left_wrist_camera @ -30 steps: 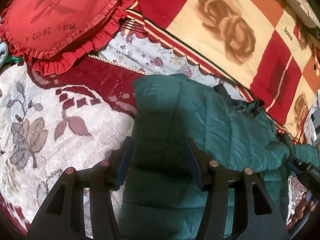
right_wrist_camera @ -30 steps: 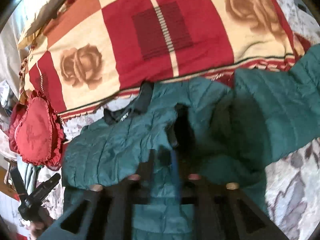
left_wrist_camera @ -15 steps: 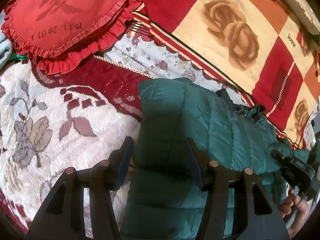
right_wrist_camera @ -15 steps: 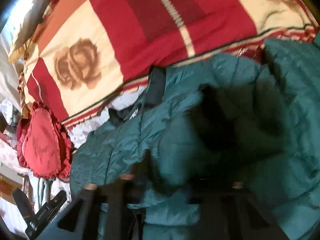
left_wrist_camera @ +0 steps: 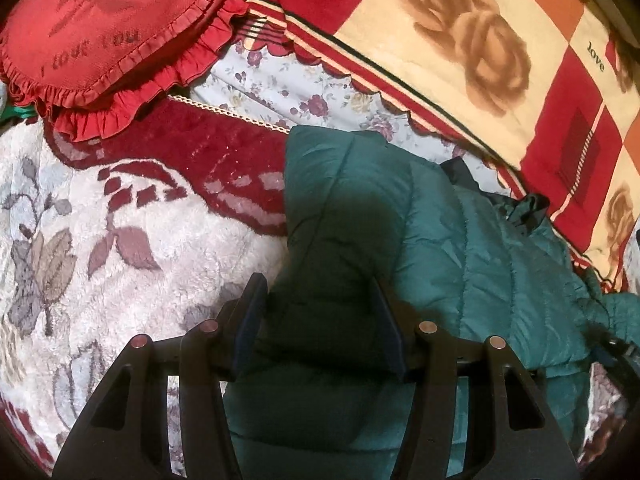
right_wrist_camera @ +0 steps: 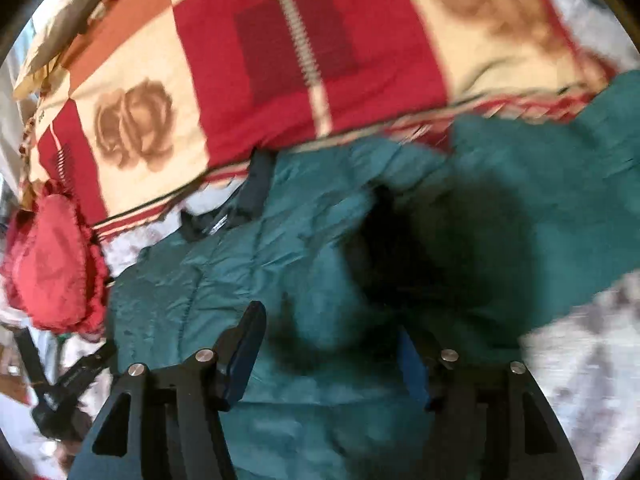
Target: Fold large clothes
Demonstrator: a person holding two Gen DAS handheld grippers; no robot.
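Holding both grippers low over the green puffer jacket (left_wrist_camera: 460,240) spread on the bed.

Your left gripper (left_wrist_camera: 320,308) stands about half open, its jaws straddling a folded edge of the jacket, though you cannot tell whether the pads press the fabric. Your right gripper (right_wrist_camera: 332,340) has just been opening, its jaws now apart with a bulge of jacket between them, not clamped. The jacket lies across a white and maroon floral blanket (left_wrist_camera: 120,240), its dark collar (right_wrist_camera: 256,184) toward a red and cream rose-patterned quilt (left_wrist_camera: 460,40). A red frilled heart cushion (left_wrist_camera: 100,28) rests beside the quilt, well apart from the jacket.
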